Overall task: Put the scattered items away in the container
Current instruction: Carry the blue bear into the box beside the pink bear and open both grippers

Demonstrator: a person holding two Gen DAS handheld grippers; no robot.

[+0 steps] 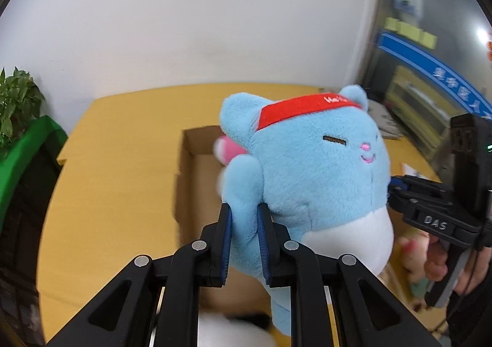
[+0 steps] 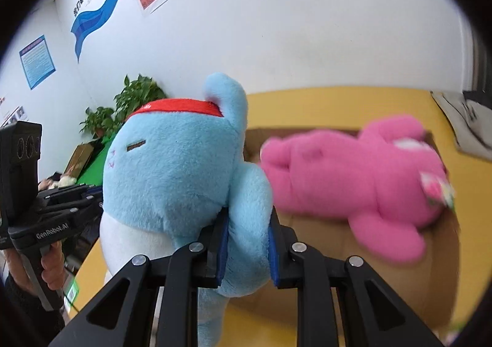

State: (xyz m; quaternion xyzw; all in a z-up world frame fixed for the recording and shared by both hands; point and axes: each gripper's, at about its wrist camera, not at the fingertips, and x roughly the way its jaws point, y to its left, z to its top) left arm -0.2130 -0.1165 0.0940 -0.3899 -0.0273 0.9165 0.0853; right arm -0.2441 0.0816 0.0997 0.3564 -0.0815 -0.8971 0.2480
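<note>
Blue plush cat (image 1: 307,168) held aloft over cardboard box (image 1: 196,162) on yellow surface (image 1: 123,162). Left tool (image 1: 243,242) clamped on one arm, right tool (image 2: 247,250) on other. Pink plush (image 2: 363,181) already in box. Risk: soft arms slip from pads, cat drops outside box or lands on rim.

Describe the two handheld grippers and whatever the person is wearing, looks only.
Both are black plastic linkage frames with silver rivets. The left gripper and right gripper have blue-padded fingers. Each carries a boxy black camera block above a grey pistol handle. One body reads "DAS" in the left wrist view, the other "GenRobot.AI" in the right wrist view. A dark sleeve shows.
</note>
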